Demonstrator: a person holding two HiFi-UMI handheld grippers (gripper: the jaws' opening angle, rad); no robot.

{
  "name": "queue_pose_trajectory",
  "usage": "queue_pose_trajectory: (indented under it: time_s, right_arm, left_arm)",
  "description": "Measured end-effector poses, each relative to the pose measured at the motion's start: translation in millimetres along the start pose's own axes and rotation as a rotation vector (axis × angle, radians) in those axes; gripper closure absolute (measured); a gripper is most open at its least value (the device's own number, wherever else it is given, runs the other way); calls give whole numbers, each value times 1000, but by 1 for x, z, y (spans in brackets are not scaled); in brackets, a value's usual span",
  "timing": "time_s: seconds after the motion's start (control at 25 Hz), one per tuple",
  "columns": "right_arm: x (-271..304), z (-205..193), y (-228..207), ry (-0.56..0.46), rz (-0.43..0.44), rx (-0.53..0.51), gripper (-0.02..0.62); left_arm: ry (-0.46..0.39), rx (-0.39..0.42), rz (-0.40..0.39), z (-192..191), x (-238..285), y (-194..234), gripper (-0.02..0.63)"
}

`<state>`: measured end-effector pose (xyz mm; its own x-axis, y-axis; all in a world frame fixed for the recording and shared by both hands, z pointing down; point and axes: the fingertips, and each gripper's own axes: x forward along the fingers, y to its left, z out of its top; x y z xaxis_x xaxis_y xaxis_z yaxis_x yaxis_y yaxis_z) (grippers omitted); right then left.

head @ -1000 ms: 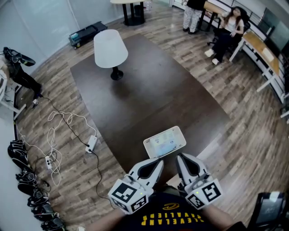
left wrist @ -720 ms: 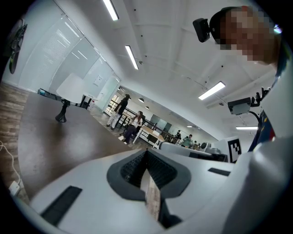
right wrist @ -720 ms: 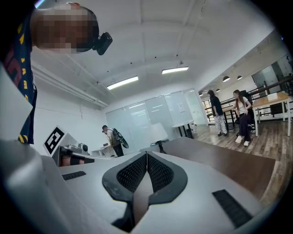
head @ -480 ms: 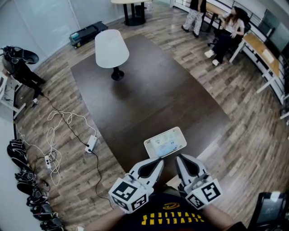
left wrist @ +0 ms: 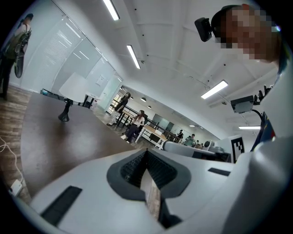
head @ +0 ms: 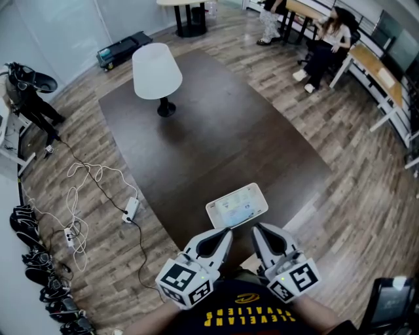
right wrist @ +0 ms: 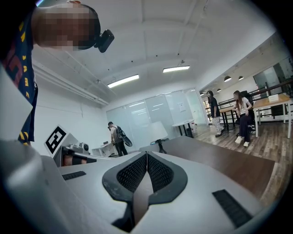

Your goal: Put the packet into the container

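Note:
A white, shallow container (head: 237, 205) sits on the dark brown table (head: 216, 137) near its front edge. Inside lies a pale packet with blue print (head: 236, 211). My left gripper (head: 226, 233) and right gripper (head: 256, 229) are side by side just in front of the container, apart from it, both pointing at it. Both are shut with nothing between the pads. In the left gripper view the left gripper's (left wrist: 146, 154) ribbed pads meet on nothing. The right gripper (right wrist: 146, 156) in the right gripper view is the same.
A white-shaded lamp (head: 156, 72) stands at the table's far end. Cables and a power strip (head: 131, 209) lie on the wood floor at left. Desks (head: 376, 72) and a seated person (head: 324, 46) are at the back right. A round table (head: 190, 13) is beyond.
Both grippers and the container stay where they were. The head view has shifted slightly, and a standing person at the far desks has moved.

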<state>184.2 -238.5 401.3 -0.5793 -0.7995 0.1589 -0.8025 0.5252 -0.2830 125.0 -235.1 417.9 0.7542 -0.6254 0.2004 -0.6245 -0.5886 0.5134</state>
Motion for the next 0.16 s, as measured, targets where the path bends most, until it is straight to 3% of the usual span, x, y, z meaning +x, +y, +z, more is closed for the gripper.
queue_pose_trajectory:
  time_s: [0.16]
  right_arm:
    - [-1, -1, 0, -1, -5, 1, 584]
  left_arm:
    - [6, -2, 1, -2, 0, 1, 606]
